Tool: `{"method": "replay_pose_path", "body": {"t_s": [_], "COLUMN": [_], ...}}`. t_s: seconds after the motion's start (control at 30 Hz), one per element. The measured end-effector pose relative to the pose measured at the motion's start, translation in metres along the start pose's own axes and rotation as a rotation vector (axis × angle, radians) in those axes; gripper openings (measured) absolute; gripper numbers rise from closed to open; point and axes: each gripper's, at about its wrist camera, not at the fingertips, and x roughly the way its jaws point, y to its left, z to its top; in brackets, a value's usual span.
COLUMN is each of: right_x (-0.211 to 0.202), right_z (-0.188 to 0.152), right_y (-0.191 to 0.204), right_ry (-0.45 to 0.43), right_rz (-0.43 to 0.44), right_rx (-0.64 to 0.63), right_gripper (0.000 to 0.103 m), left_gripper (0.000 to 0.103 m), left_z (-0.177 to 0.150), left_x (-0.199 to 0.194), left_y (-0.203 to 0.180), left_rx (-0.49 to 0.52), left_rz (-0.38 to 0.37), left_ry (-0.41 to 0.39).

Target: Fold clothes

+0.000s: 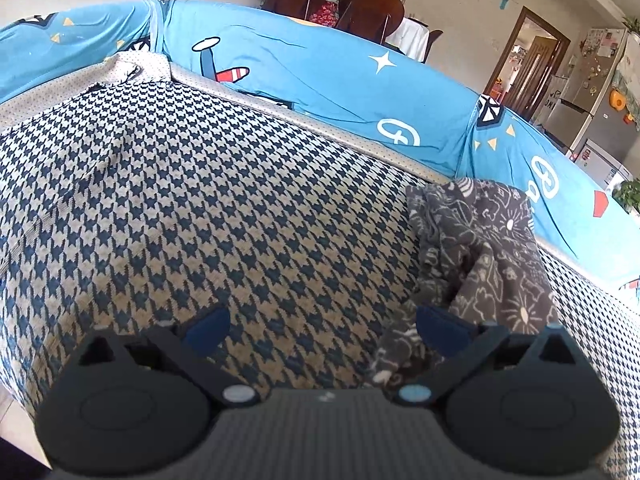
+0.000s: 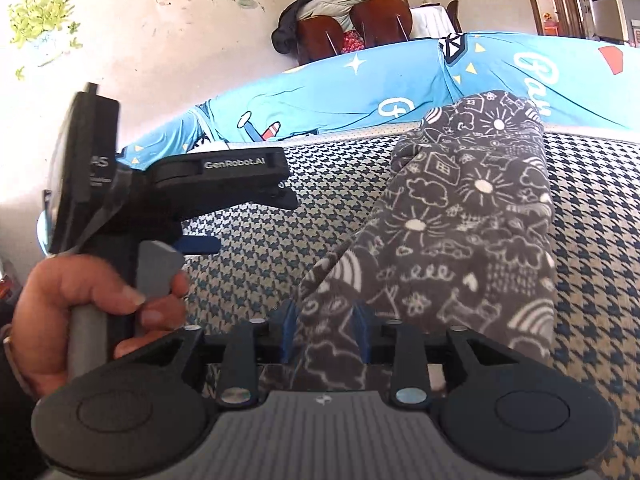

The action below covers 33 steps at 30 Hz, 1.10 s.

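A grey garment (image 2: pixel 472 216) printed with white doodles lies on the houndstooth cover, running from the blue backrest toward me. My right gripper (image 2: pixel 324 336) straddles its near end. A strip of the cloth lies flat between the blue pads (image 2: pixel 289 332), not pinched, and more of it passes under the right finger. My left gripper (image 1: pixel 320 328) hovers over bare houndstooth with its jaws wide and nothing between them. The garment (image 1: pixel 480 240) sits bunched at its right, partly behind the right fingertip (image 1: pixel 440 330). In the right wrist view, a hand holds the left gripper's handle (image 2: pixel 100 280) at the left.
The houndstooth cover (image 1: pixel 200 180) spreads over a wide seat. A blue cartoon-print backrest (image 1: pixel 320 64) borders it at the rear. Brown chairs (image 1: pixel 360 8) with piled clothes stand behind it. A fridge (image 1: pixel 592 100) and doorway are at the far right.
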Motion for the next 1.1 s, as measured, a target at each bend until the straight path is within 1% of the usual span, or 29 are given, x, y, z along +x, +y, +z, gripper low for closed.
{"method": "replay_pose_path", "body": {"t_s": [0.07, 0.13, 0.3, 0.37, 0.4, 0.43, 0.5, 0.53, 0.63, 0.97, 1.1], "right_x": [0.008, 0.018, 0.045, 0.055, 0.058, 0.060, 0.064, 0.065, 0.067, 0.062, 0.061], "right_z": [0.004, 0.006, 0.004, 0.003, 0.002, 0.001, 0.001, 0.002, 0.005, 0.019, 0.023], "right_y": [0.005, 0.009, 0.015, 0.013, 0.013, 0.013, 0.013, 0.012, 0.011, 0.017, 0.019], "right_ry": [0.002, 0.008, 0.064, 0.076, 0.075, 0.074, 0.078, 0.080, 0.083, 0.042, 0.039], "right_rz": [-0.013, -0.028, -0.063, -0.080, -0.084, -0.091, -0.107, -0.100, -0.090, -0.038, -0.011], "right_rx": [-0.016, -0.040, -0.073, -0.071, -0.075, -0.082, -0.099, -0.091, -0.087, -0.064, -0.061], "right_gripper": [0.041, 0.041, 0.041, 0.039, 0.032, 0.022, 0.015, 0.012, 0.009, 0.008, 0.008], "left_gripper": [0.103, 0.103, 0.103, 0.103, 0.103, 0.103, 0.103, 0.103, 0.103, 0.103, 0.103], "left_z": [0.002, 0.004, 0.008, 0.008, 0.008, 0.009, 0.009, 0.009, 0.009, 0.010, 0.011], "left_x": [-0.003, -0.005, -0.009, -0.010, -0.010, -0.011, -0.011, -0.012, -0.013, -0.017, -0.020], "left_y": [0.002, 0.004, 0.008, 0.008, 0.008, 0.008, 0.008, 0.008, 0.008, 0.010, 0.011], "left_rx": [-0.009, -0.020, -0.046, -0.049, -0.051, -0.053, -0.057, -0.059, -0.065, -0.078, -0.083], "left_rz": [0.019, 0.034, 0.036, 0.034, 0.033, 0.031, 0.029, 0.028, 0.023, 0.034, 0.042], "left_ry": [-0.018, -0.034, -0.050, -0.052, -0.052, -0.052, -0.052, -0.053, -0.056, -0.070, -0.084]}}
